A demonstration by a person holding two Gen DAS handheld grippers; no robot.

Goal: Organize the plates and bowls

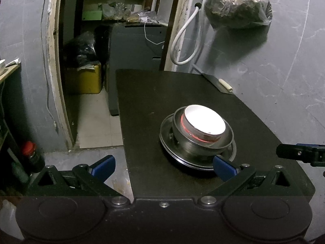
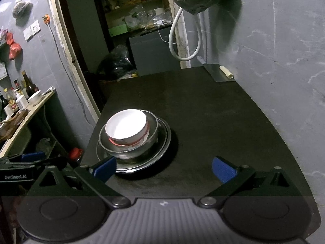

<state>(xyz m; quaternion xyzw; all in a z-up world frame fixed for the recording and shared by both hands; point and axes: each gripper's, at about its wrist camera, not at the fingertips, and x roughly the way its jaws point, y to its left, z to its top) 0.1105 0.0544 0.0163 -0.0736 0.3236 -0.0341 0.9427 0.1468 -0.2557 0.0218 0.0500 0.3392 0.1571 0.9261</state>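
From the left wrist, the stack sits mid-table (image 1: 154, 93): a white bowl (image 1: 205, 122) nested in a steel bowl (image 1: 201, 148), on steel plates (image 1: 182, 160). The left gripper (image 1: 163, 165) is spread wide and empty, its right pad just at the plates' near rim; nesting small into large likely keeps the pile steady. From the right wrist, the right gripper (image 2: 164, 168) is also wide and empty, its left pad at the plates' near edge, the stack to its left. A cleaver (image 2: 218, 72) lies at the far corner, well apart.

Black linkage grippers, blue fingers (image 1: 224, 167), silver pivot screws, white "GenRobot.AI" lettering
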